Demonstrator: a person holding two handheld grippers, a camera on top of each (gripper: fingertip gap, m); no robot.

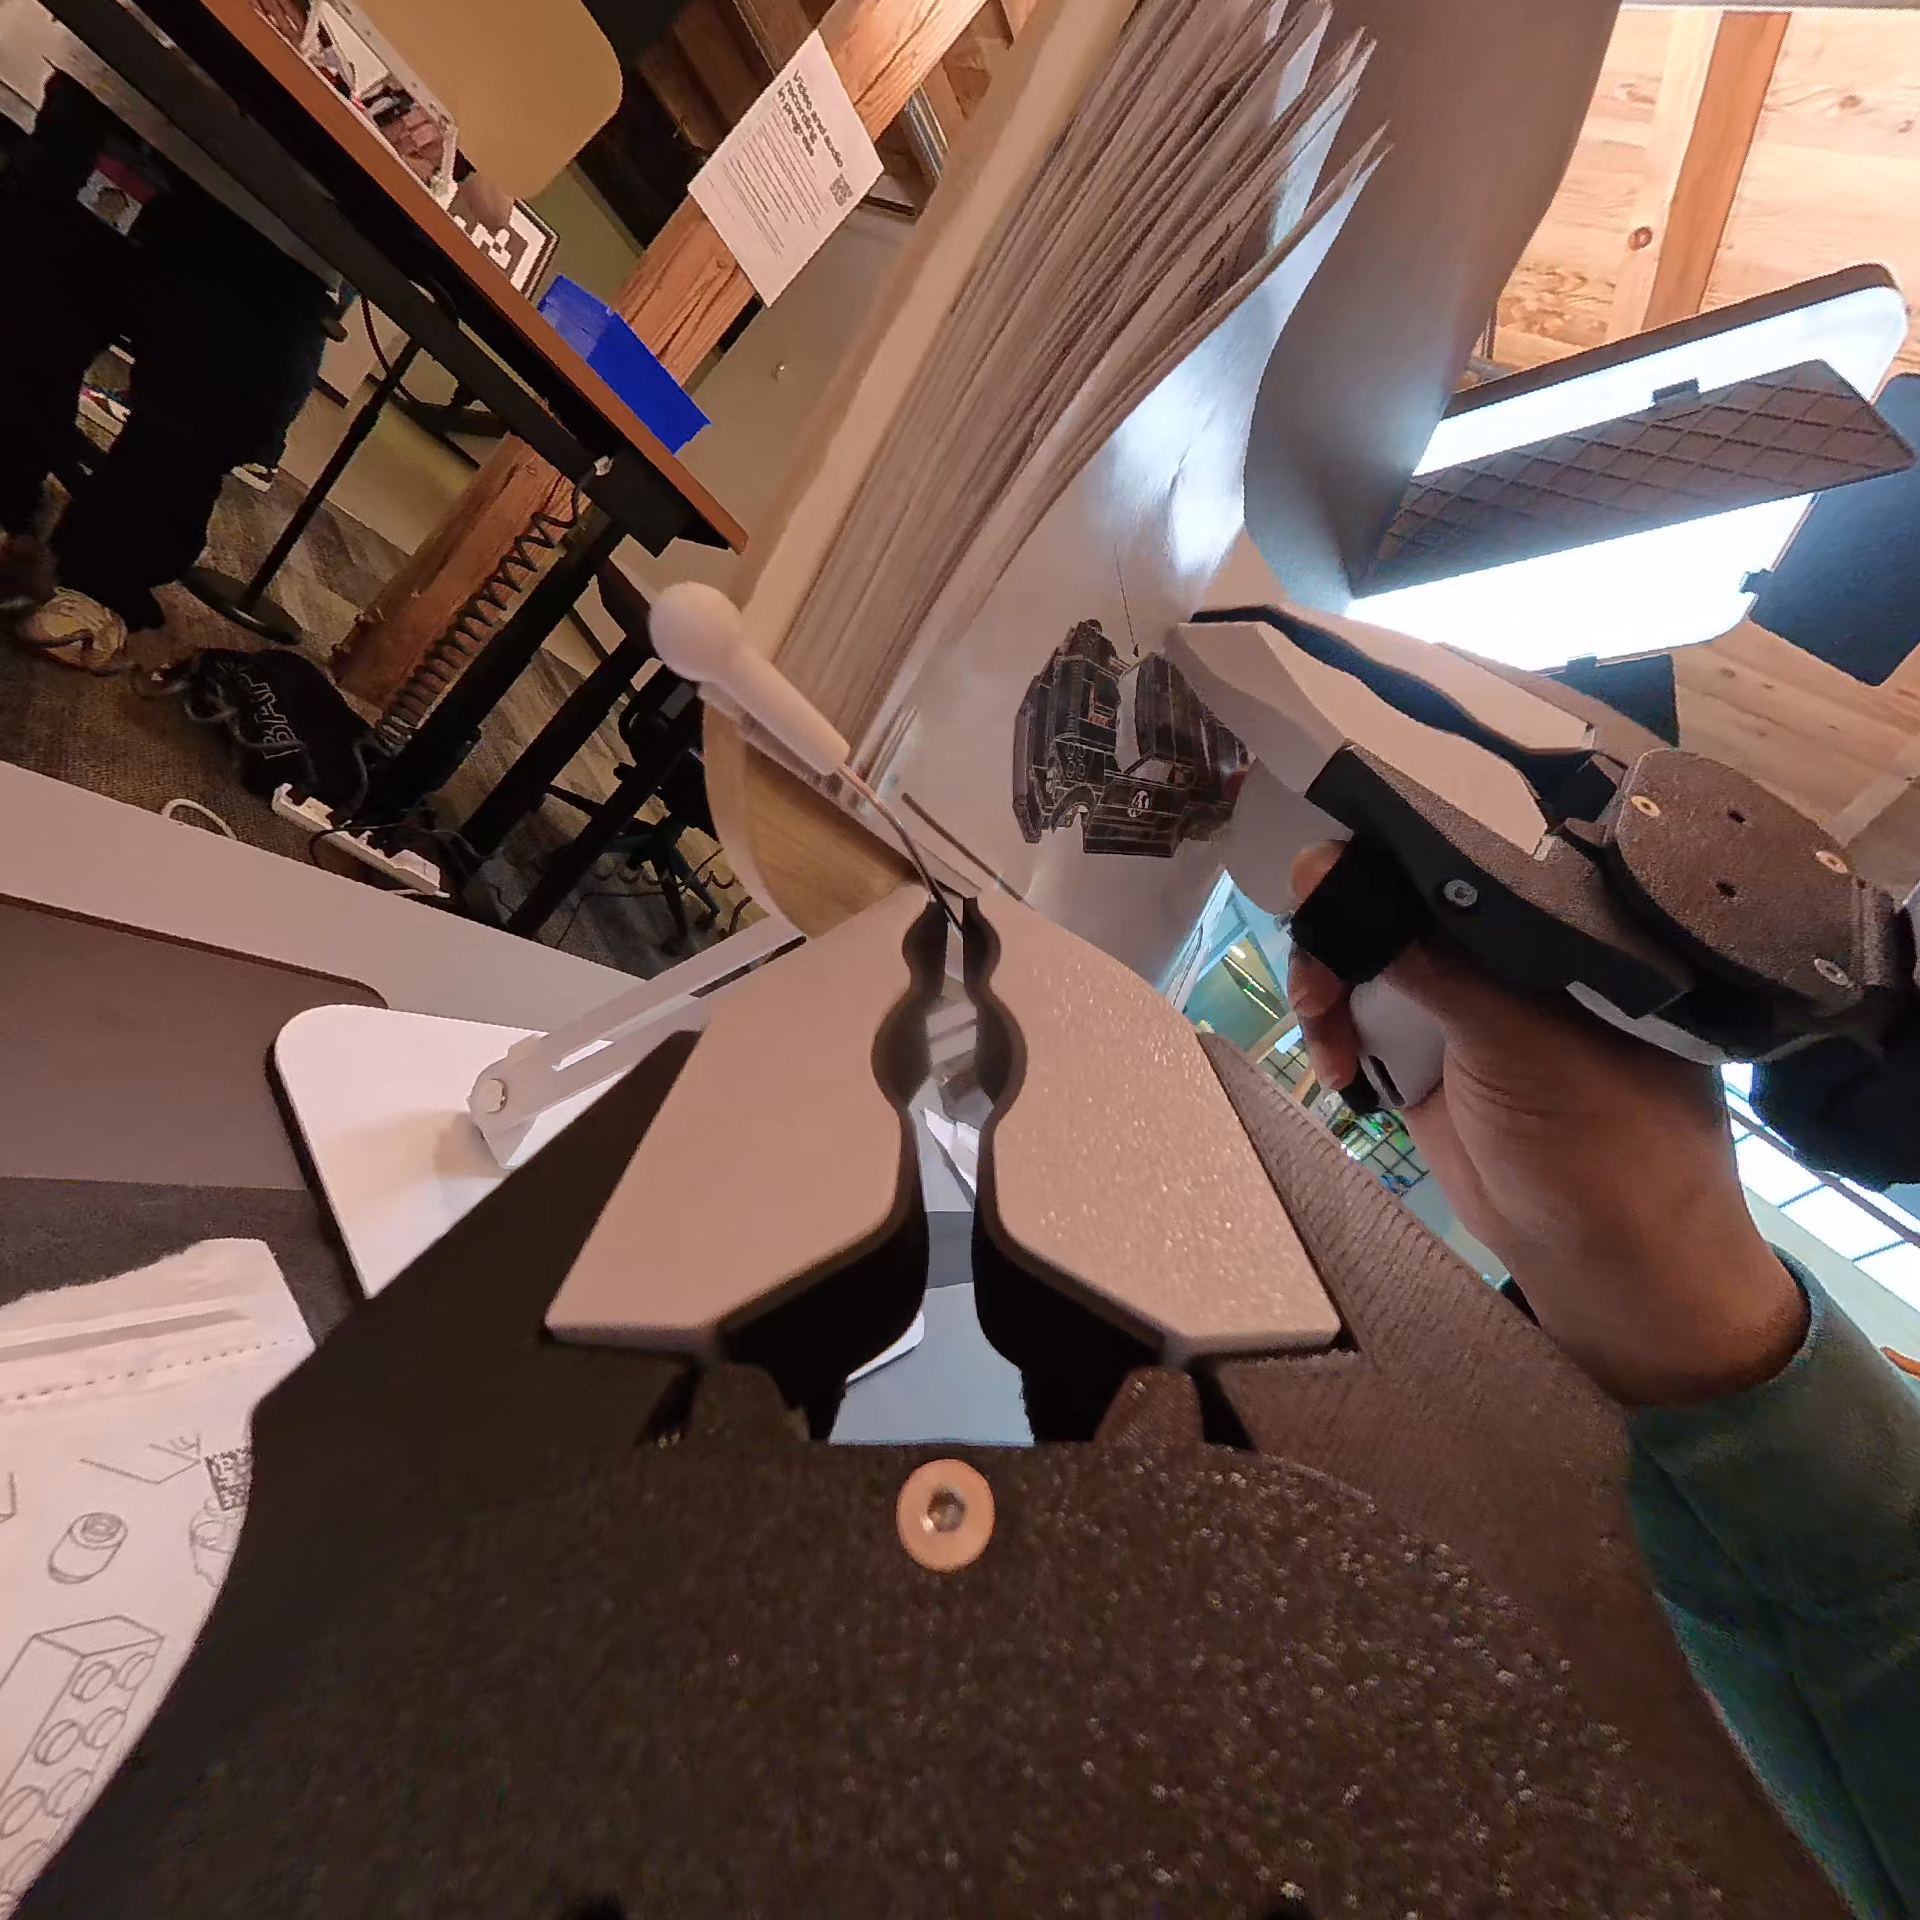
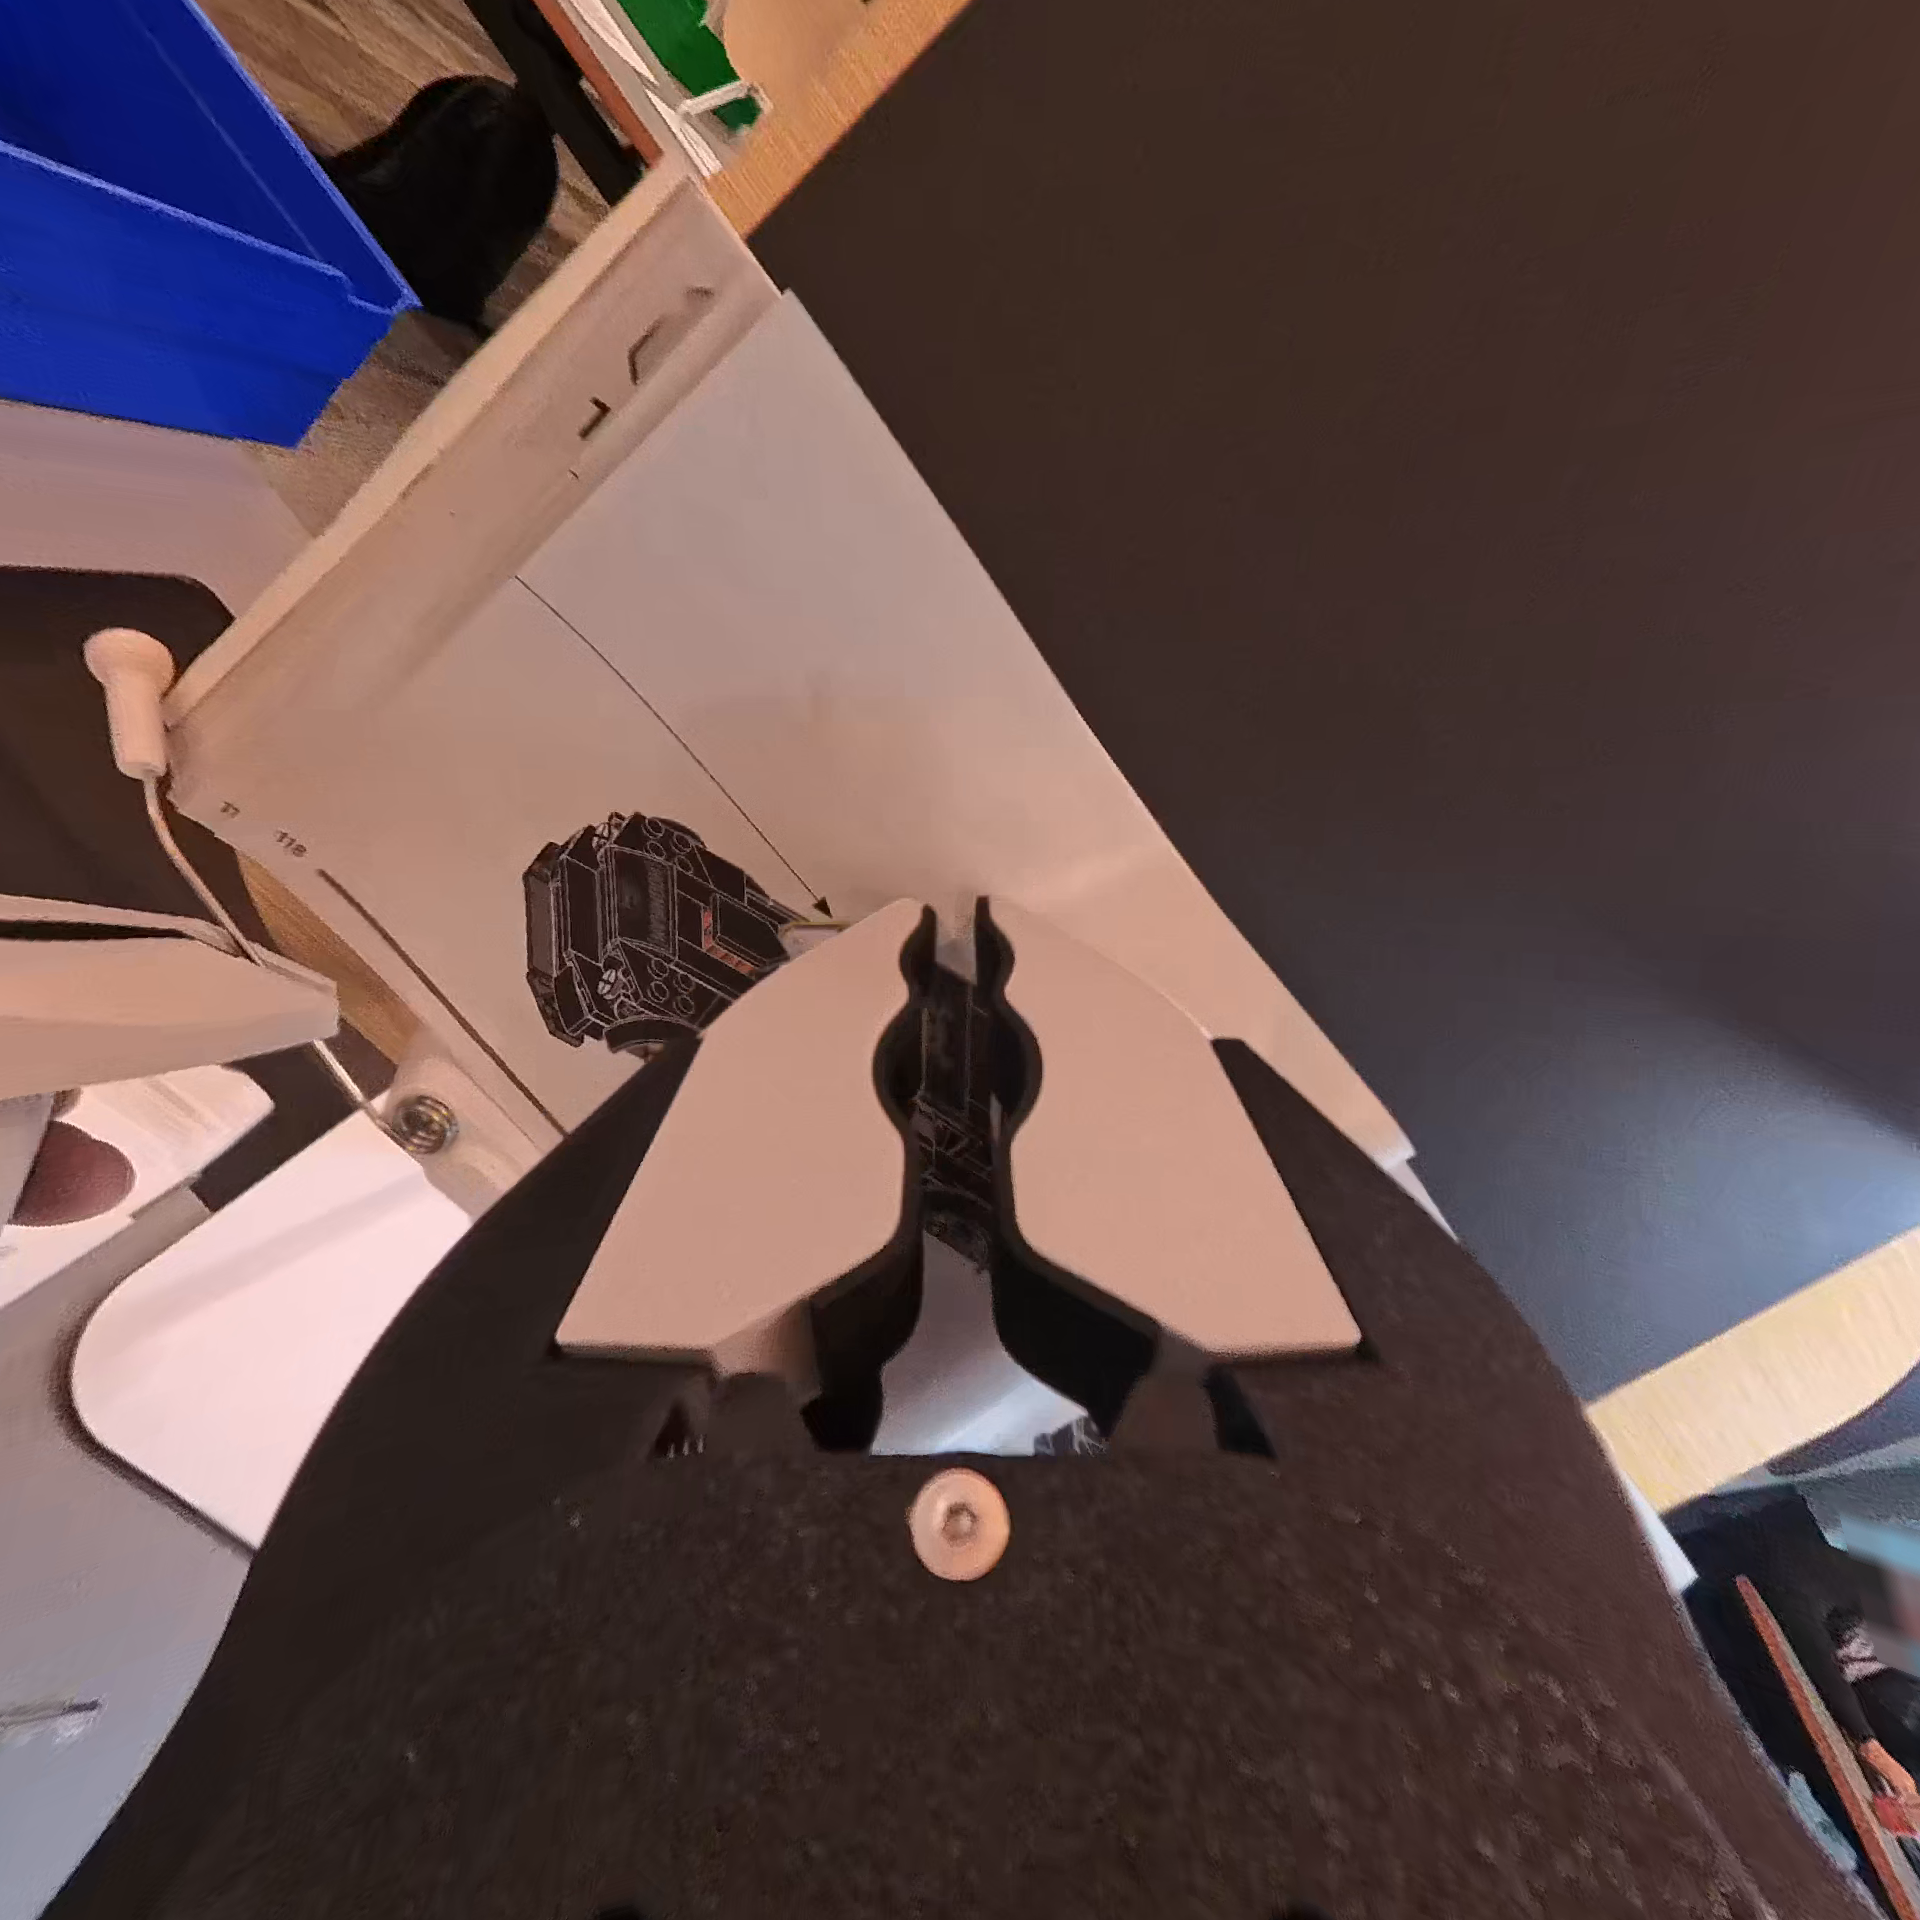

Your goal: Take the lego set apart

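Nearby, both the left tool (image 1: 948, 914) and right tool (image 2: 954, 914) sit nearly closed, gripping nothing, by the booklet (image 1: 1101, 582).

The instruction booklet (image 2: 852, 727) of the lego set stands open on a white stand (image 1: 416, 1122). The exposed page carries a black line drawing of a vehicle (image 1: 1127, 764). Its remaining pages (image 1: 1091, 332) fan upward.
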